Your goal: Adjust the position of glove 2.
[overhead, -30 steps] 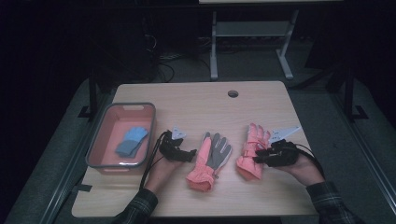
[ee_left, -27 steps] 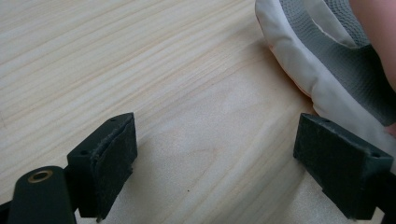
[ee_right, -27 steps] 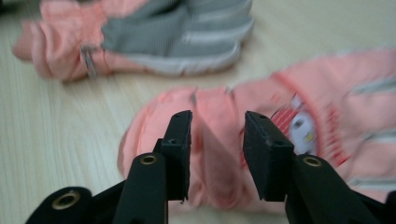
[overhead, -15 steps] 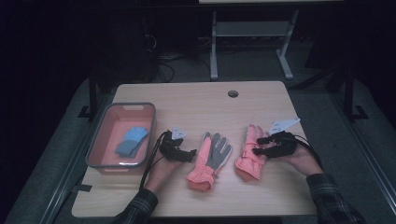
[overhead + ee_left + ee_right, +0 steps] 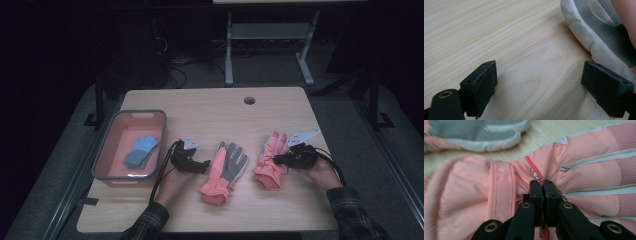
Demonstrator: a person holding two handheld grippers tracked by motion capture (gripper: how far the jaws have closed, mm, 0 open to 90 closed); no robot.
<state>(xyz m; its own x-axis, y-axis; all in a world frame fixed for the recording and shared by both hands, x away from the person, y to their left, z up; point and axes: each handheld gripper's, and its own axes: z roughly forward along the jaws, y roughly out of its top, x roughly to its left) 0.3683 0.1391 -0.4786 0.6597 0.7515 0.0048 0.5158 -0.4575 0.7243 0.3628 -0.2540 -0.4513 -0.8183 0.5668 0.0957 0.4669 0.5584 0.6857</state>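
Bare table beyond gloves; tray blocks left; grey-palmed glove between hands.

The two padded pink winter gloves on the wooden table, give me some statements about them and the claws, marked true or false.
1. The right claw is shut on a thin red cord on the back of the right-hand pink padded glove. True.
2. The left claw grips the left-hand pink glove with the grey palm. False: it is open over bare light wooden table, the glove beside it.
3. The pink plastic tub with the grey rim holds a folded blue cloth. True.
4. The gloves are stacked. False: they lie side by side, apart.
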